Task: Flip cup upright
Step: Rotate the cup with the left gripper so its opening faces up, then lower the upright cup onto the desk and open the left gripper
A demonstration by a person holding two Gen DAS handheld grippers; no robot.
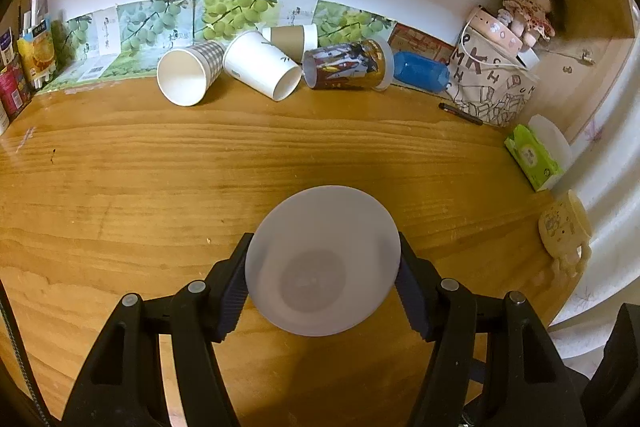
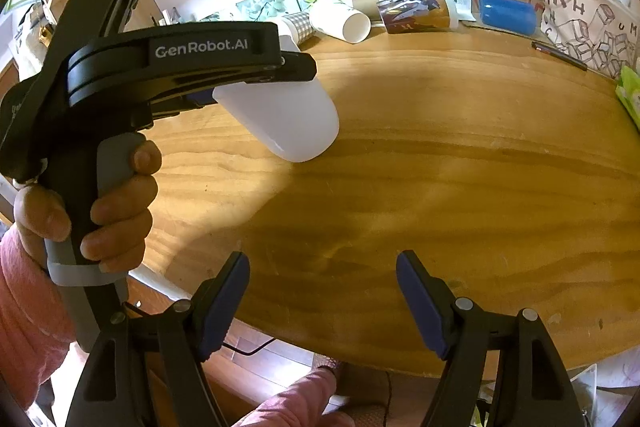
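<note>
Nearest the left wrist lens, the white cup (image 1: 322, 261) is seen held between the two pads of the left claw (image 1: 322, 279), which is clenched on the cup's side walls just behind the rim. The mouth faces the camera's forward direction and the inner base is visible, so the long axis is judged to run roughly along the fingers.

From the right wrist view, the cup (image 2: 280, 119) is seen lifted clear of the counter (image 2: 440, 155), lying about horizontal with a slight downward tilt. Which end faces the right camera cannot be told with certainty from that view. The side grip is judged to be chosen so that a wrist roll can bring the base down and the mouth up.

The right claw (image 2: 322, 301) is released, pads wide apart, nothing between them, hovering near the counter's front edge; it is apparently kept in reserve.

At the back wall, a checked cup (image 1: 190, 75), a plain paper cup (image 1: 262, 69) and a printed tumbler (image 1: 346, 65) are noted lying on their sides. The flip is judged partway done.
</note>
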